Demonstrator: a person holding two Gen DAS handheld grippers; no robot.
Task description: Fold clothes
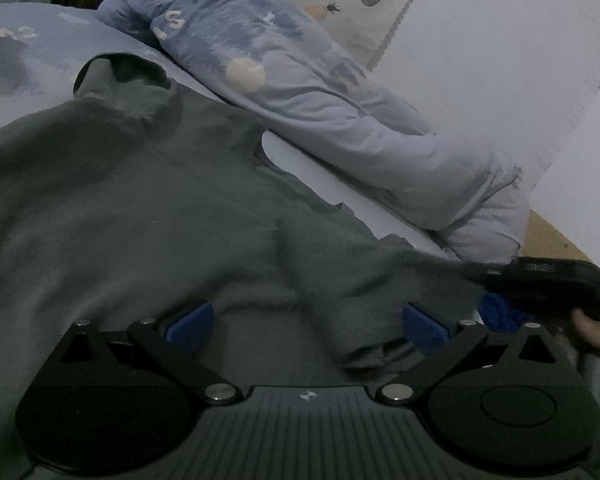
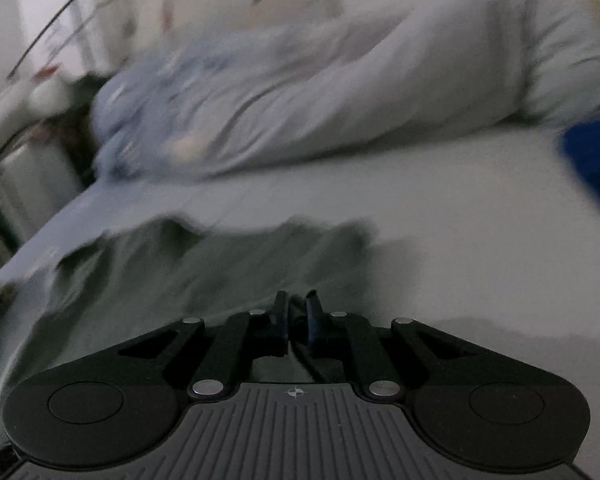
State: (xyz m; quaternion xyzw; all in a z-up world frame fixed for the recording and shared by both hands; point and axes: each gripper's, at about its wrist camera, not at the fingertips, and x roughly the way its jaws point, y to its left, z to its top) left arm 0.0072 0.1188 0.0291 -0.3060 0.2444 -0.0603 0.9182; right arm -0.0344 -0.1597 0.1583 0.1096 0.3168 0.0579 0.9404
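A dark green top [image 1: 148, 208] lies spread on the bed, its neck opening at the far left. My left gripper [image 1: 304, 324] is open, its blue pads wide apart just above the cloth near the hem. My right gripper shows at the right edge of the left wrist view [image 1: 540, 280], held by a hand. In the blurred right wrist view, my right gripper [image 2: 296, 316] is shut on a fold of the green top [image 2: 204, 264].
A crumpled light blue patterned duvet [image 1: 300, 80] lies behind the top, also in the right wrist view [image 2: 260, 108]. The pale bedsheet [image 2: 460, 216] lies to the right. A white wall [image 1: 520, 60] rises at the far right.
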